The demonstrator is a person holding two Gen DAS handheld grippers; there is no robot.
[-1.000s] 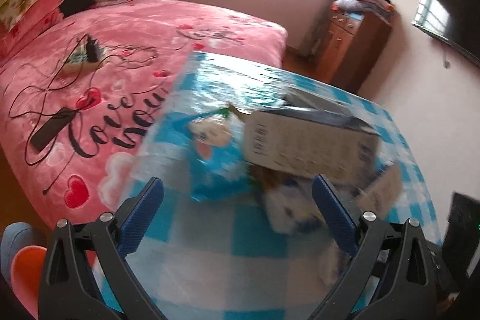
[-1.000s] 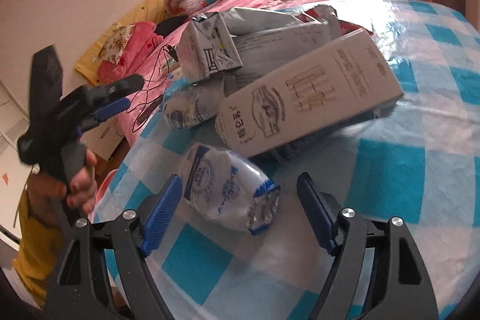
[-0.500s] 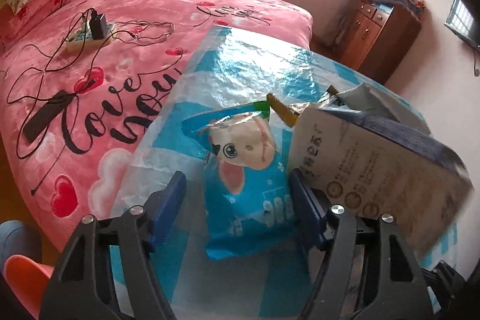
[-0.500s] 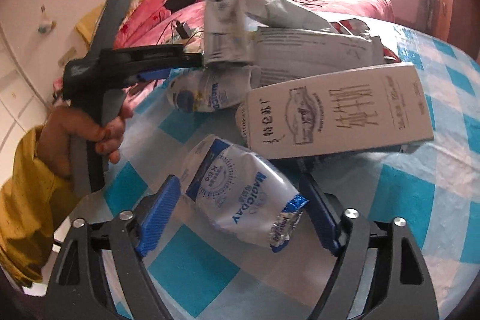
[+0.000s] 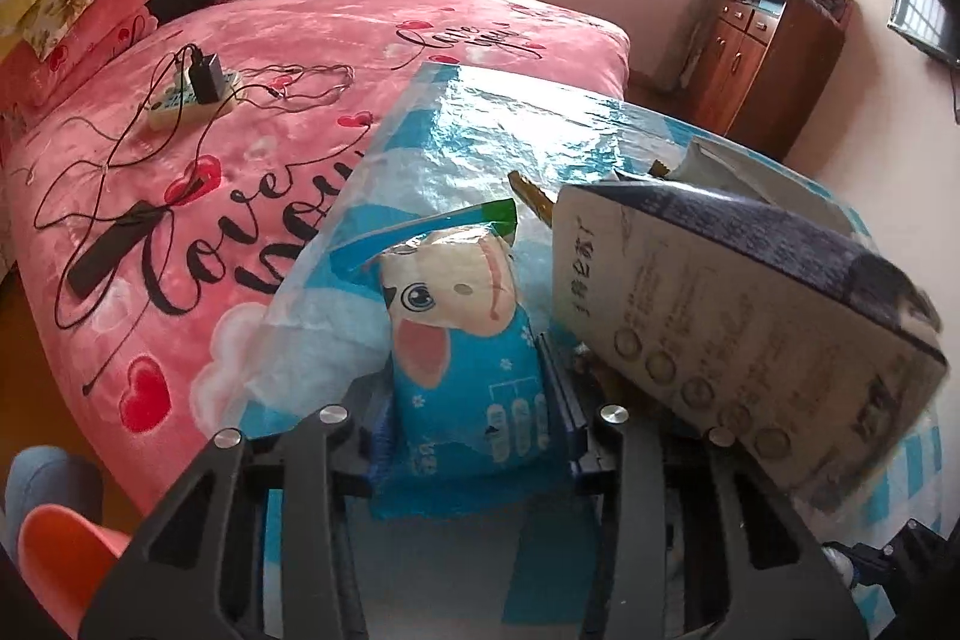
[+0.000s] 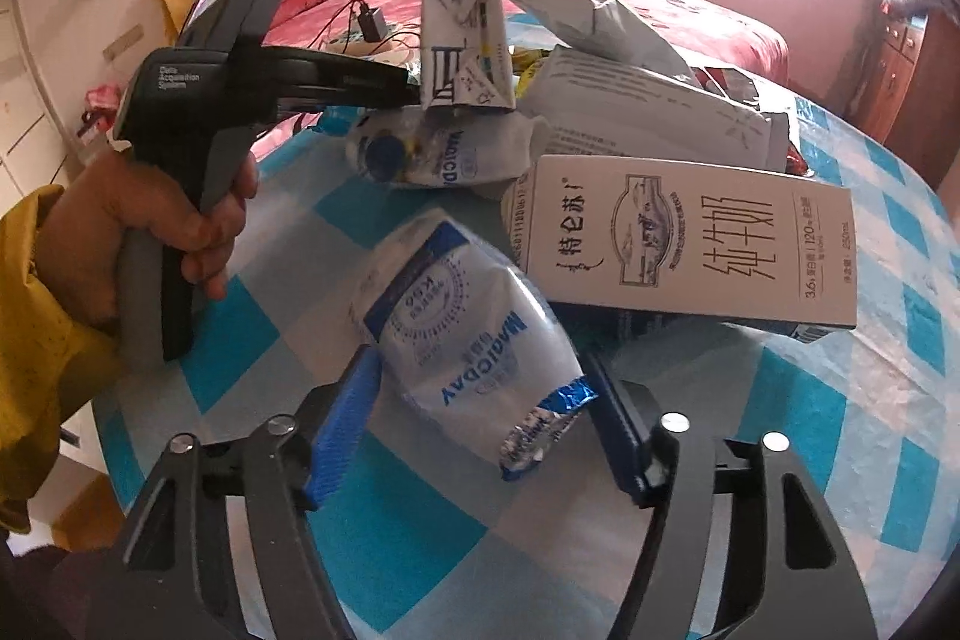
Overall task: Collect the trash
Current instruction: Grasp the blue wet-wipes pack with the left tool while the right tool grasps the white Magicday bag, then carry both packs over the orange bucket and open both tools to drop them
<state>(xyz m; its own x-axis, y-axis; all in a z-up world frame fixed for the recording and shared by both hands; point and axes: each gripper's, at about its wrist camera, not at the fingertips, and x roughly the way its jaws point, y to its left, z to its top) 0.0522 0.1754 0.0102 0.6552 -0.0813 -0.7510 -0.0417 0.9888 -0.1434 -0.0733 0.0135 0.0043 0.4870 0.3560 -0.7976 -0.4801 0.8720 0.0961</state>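
Note:
In the left wrist view my left gripper [image 5: 468,400] is shut on a blue snack bag with a cartoon cow [image 5: 462,334], on the blue checked tablecloth [image 5: 480,142]. A white milk carton [image 5: 732,316] leans right beside it. In the right wrist view my right gripper [image 6: 480,424] is open around a white and blue MAICDAY bag [image 6: 468,328], its pads [image 6: 342,430] close to both sides. The left gripper body [image 6: 240,100] shows at the left, its fingertips hidden behind a small folded carton [image 6: 465,46]. A large milk carton [image 6: 684,244] lies just behind the bag.
More trash is piled behind: a second MAICDAY bag [image 6: 432,154] and a grey carton [image 6: 648,112]. A pink bed [image 5: 210,148] with a charger and cables [image 5: 198,94] runs along the table's left edge. A wooden cabinet [image 5: 774,52] stands at the far right.
My left gripper moved forward onto the blue cow bag and closed on it. My right gripper advanced so the MAICDAY bag now lies between its pads.

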